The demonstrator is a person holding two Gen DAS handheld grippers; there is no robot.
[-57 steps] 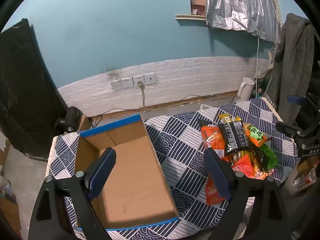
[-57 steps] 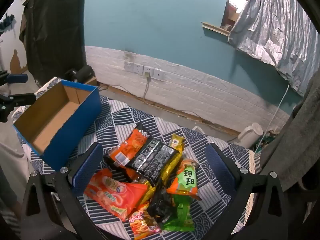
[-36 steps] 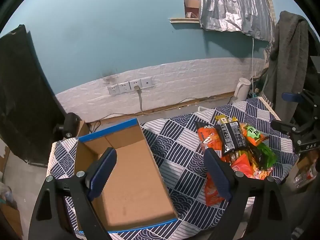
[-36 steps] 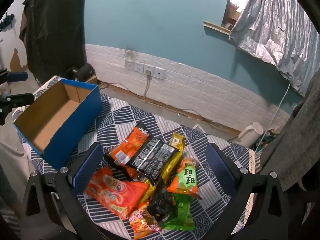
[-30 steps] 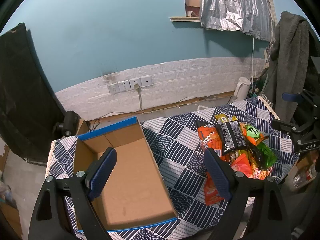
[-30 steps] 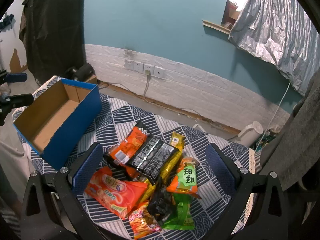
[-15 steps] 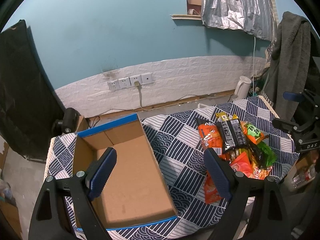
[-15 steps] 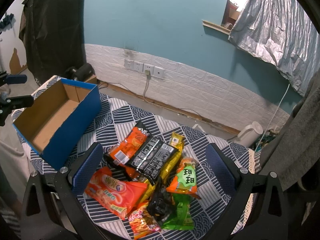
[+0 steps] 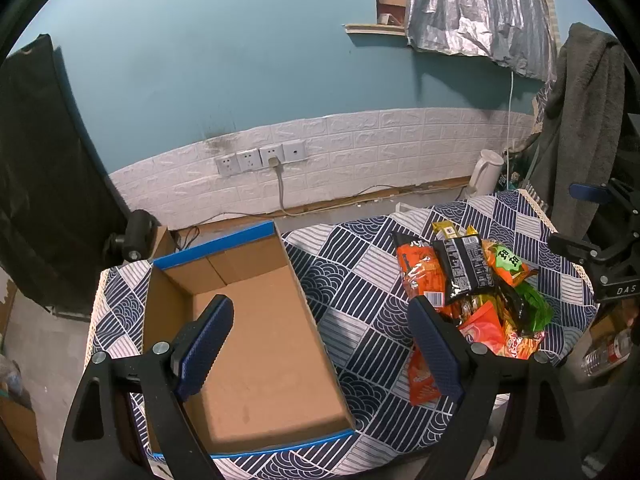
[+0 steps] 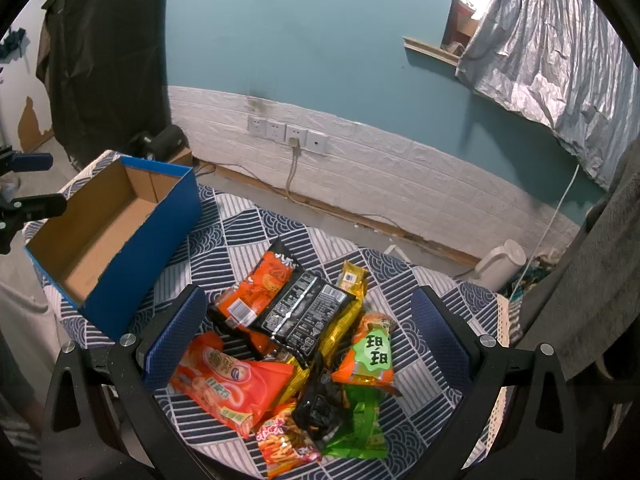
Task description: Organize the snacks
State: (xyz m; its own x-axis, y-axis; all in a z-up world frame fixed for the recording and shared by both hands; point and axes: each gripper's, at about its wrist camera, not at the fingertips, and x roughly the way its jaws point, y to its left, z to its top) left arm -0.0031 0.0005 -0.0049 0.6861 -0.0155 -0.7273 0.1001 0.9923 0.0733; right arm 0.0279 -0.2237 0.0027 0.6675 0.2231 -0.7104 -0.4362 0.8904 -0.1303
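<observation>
Patterned tablecloth [image 10: 240, 236]; crinkled bright snack packets [image 10: 296, 332], heaped.

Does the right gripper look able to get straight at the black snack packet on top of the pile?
Probably yes. The right gripper hangs open over the pile, and the black snack packet lies on top of the orange packet, nothing covering it. The open blue box stands apart to the side.

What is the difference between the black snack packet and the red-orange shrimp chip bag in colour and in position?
The black snack packet is dark with white print; the red-orange shrimp chip bag is bright. The black packet lies on top of the pile, while the red-orange bag sits at the near left edge, partly under others. Both are sealed and lie flat.
</observation>
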